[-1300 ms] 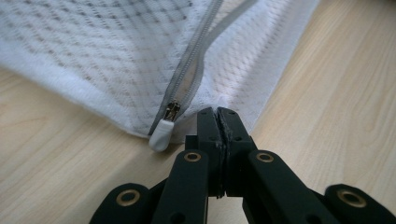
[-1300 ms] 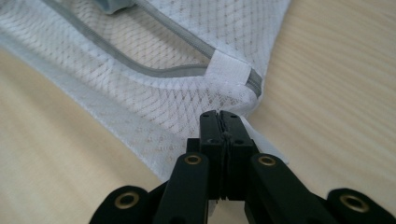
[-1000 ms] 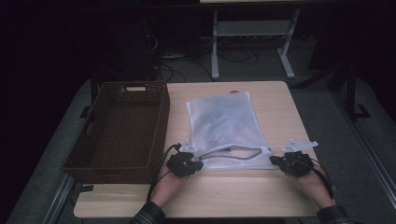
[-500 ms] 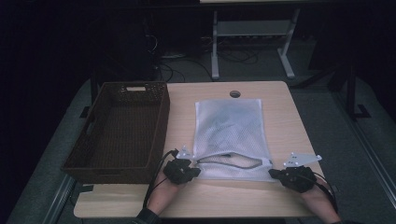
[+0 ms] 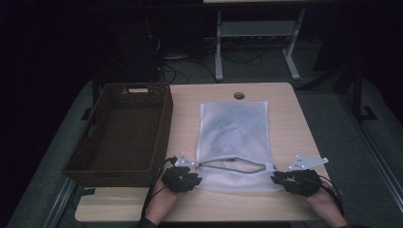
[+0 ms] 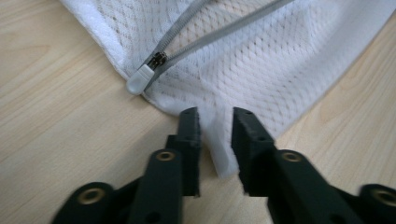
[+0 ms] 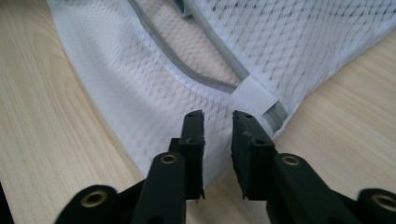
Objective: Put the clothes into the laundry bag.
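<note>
A white mesh laundry bag [image 5: 233, 133] lies flat on the wooden table [image 5: 287, 118], its grey zipper [image 5: 233, 164] partly open near the front edge. My left gripper [image 5: 192, 170] sits at the bag's near left corner. In the left gripper view its jaws [image 6: 215, 116] have just been opening and stand apart, with the bag's corner [image 6: 219, 149] loose between them and the zipper pull [image 6: 140, 81] just ahead. My right gripper [image 5: 279, 177] is at the near right corner. Its jaws [image 7: 217, 119] have also just been opening, with mesh [image 7: 154, 107] lying between them unpinched.
A dark brown woven basket [image 5: 164, 123] stands empty on the table's left side, close to the bag. A round cable hole [image 5: 239, 95] sits at the table's far edge. Metal stand legs [image 5: 218, 47] and cables lie on the floor beyond.
Both hands drew the bag toward the near edge and it now lies straight and flat. Both grippers, shut on its corners before, have parted their jaws.
</note>
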A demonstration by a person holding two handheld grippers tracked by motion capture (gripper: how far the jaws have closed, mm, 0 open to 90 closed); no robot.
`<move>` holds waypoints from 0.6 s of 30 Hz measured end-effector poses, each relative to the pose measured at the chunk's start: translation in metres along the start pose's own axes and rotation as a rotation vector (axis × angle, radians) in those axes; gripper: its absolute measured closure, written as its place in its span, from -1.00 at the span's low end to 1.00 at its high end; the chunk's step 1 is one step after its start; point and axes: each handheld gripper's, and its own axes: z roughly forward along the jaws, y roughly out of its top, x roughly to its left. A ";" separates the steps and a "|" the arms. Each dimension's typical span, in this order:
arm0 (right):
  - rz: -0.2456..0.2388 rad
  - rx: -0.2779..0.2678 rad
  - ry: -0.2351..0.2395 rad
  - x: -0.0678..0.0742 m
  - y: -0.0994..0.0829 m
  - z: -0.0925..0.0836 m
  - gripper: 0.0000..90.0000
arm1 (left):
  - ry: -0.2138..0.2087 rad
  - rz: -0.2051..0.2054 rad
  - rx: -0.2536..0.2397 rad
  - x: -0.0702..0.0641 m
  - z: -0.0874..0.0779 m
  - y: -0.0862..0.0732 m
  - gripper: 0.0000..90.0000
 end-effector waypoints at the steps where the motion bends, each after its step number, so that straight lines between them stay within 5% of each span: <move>1: 0.003 -0.006 0.003 0.000 0.001 -0.001 0.55 | 0.002 -0.007 -0.008 0.000 -0.001 0.000 0.50; 7: -0.003 -0.058 0.055 0.000 0.012 -0.001 0.37 | 0.021 -0.011 -0.028 0.000 -0.006 -0.003 0.13; 18: -0.123 -0.071 0.177 0.007 0.052 0.019 0.26 | 0.025 0.038 -0.038 -0.005 -0.007 -0.014 -0.18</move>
